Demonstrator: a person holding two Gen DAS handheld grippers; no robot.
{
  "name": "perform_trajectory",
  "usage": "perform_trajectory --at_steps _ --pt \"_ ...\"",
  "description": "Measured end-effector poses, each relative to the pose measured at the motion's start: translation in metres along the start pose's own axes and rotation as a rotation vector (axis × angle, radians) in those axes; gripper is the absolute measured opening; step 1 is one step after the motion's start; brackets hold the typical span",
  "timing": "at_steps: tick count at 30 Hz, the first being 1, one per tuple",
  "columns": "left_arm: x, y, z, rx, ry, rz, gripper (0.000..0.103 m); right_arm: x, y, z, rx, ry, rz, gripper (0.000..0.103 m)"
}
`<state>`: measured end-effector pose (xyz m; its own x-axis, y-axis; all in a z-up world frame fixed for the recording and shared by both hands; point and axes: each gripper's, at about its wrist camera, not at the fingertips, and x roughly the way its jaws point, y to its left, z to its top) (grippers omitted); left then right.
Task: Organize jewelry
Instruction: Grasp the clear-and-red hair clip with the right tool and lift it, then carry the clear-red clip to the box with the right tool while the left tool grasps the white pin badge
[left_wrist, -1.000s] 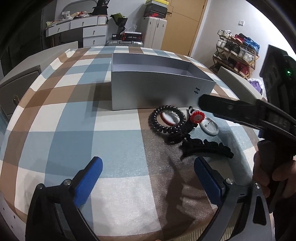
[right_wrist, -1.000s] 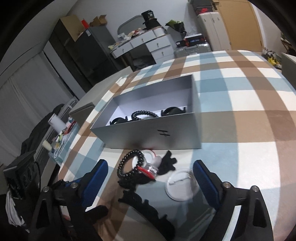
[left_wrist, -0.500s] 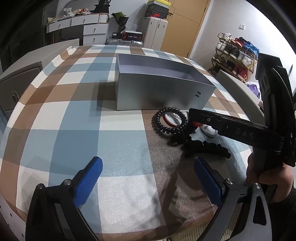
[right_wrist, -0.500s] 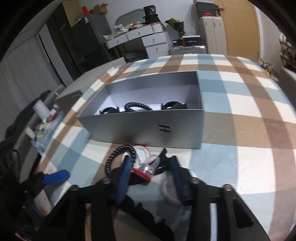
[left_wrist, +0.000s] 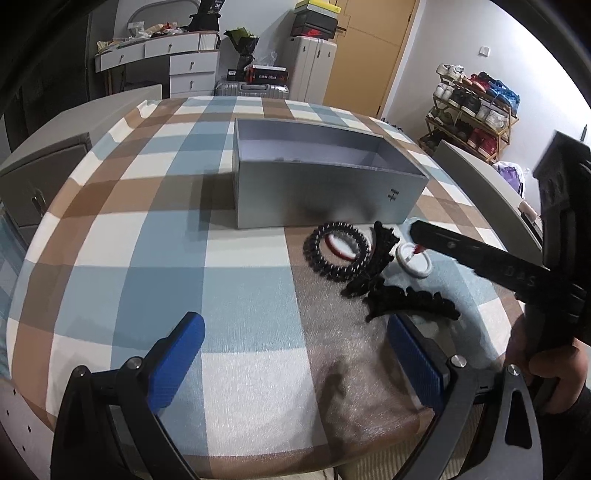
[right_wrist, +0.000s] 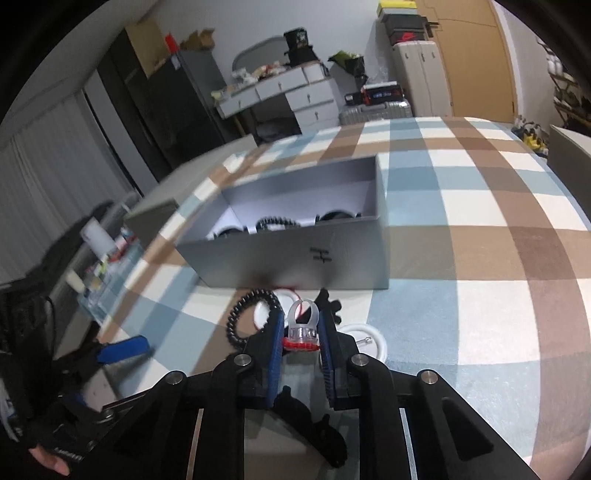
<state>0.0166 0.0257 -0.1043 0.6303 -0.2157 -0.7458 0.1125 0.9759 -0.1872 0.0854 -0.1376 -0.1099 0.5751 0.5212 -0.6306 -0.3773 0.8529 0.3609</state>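
The right tool (right_wrist: 301, 338) has just been closing and now pinches the clear ring (right_wrist: 303, 325) with its red top, just in front of the grey box (right_wrist: 295, 254), ready to lift in, while the left tool (left_wrist: 291, 358) gapes empty.

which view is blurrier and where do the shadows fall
Right wrist view: motion-smeared at the left edge and the grey box, while the clear ring between the jaws stays sharp. Left wrist view: crisp, edges bent by the fisheye, a soft shadow on the checked cloth left of the box.
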Motion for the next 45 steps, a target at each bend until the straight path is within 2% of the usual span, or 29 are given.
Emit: perform_trajectory --at_steps 4,7,12,15,19,21,22,24,25,29,32,35,39,45 --pt "-0.001 -0.008 0.014 0.032 -0.016 -0.012 0.097 -0.024 -0.016 0.004 0.046 -0.074 0.008 0.018" --pt "0.004 -0.019 0.025 0.066 -0.002 -0.058 0.097 -0.039 -0.032 0.004 0.087 -0.11 -0.005 0.018" --pt "0.016 -0.055 0.04 0.178 0.017 -0.148 0.097 -0.059 -0.053 -0.001 0.115 -0.138 -0.037 0.018" --pt "0.029 -0.075 0.046 0.238 0.052 -0.178 0.097 -0.067 -0.064 -0.004 0.133 -0.15 -0.061 0.018" --pt "0.044 -0.093 0.052 0.298 0.078 -0.181 0.096 -0.076 -0.076 -0.007 0.148 -0.17 -0.068 0.018" --pt "0.05 -0.099 0.054 0.31 0.102 -0.218 0.096 -0.078 -0.08 -0.009 0.153 -0.172 -0.066 0.018" --pt "0.051 -0.099 0.054 0.309 0.112 -0.23 0.094 -0.079 -0.082 -0.009 0.155 -0.173 -0.061 0.018" --pt "0.057 -0.1 0.056 0.297 0.152 -0.266 0.085 -0.081 -0.085 -0.01 0.158 -0.177 -0.051 0.018" --pt "0.058 -0.101 0.056 0.292 0.168 -0.279 0.085 -0.081 -0.087 -0.01 0.161 -0.18 -0.046 0.018" --pt "0.067 -0.103 0.057 0.292 0.203 -0.252 0.085 -0.085 -0.091 -0.012 0.171 -0.193 -0.025 0.018" --pt "0.071 -0.104 0.057 0.288 0.23 -0.261 0.084 -0.087 -0.094 -0.013 0.177 -0.201 -0.015 0.018" --pt "0.077 -0.104 0.057 0.285 0.258 -0.259 0.073 -0.088 -0.097 -0.014 0.181 -0.205 -0.009 0.018" --pt "0.087 -0.104 0.056 0.273 0.297 -0.246 0.072 -0.09 -0.099 -0.017 0.185 -0.208 -0.007 0.019" --pt "0.089 -0.114 0.051 0.353 0.288 -0.158 0.072 -0.092 -0.101 -0.018 0.192 -0.216 0.007 0.019"
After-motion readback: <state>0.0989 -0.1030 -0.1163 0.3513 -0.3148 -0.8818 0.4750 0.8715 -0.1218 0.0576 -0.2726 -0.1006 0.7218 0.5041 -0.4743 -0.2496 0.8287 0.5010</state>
